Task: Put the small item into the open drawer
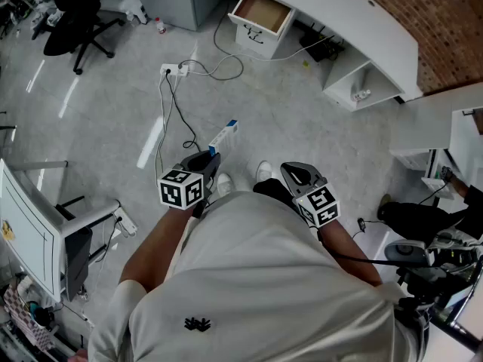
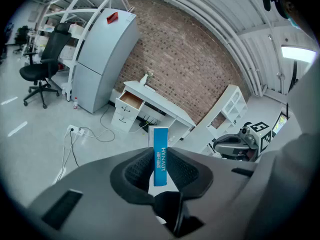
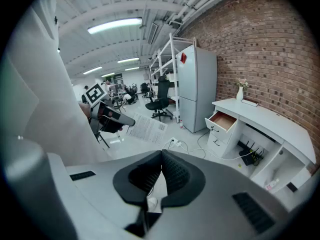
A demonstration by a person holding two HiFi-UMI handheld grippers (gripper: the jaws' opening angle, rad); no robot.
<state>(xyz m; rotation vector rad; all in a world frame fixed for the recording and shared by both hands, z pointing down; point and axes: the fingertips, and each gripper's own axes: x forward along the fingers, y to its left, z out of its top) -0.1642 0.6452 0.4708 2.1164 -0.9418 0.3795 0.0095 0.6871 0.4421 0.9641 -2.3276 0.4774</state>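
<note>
We find the left gripper (image 1: 210,160) pinching the small blue-and-white box (image 2: 160,151) between its pads, the box standing on end above the jaws. The right gripper (image 3: 161,158) holds nothing, and its fingers are pressed together at the tips. The open drawer (image 1: 261,13) sits in a white desk (image 1: 362,23) by the brick wall (image 1: 426,13). It is well apart from the box, across a grey floor (image 1: 302,111) crossed by cables (image 1: 178,113).
</note>
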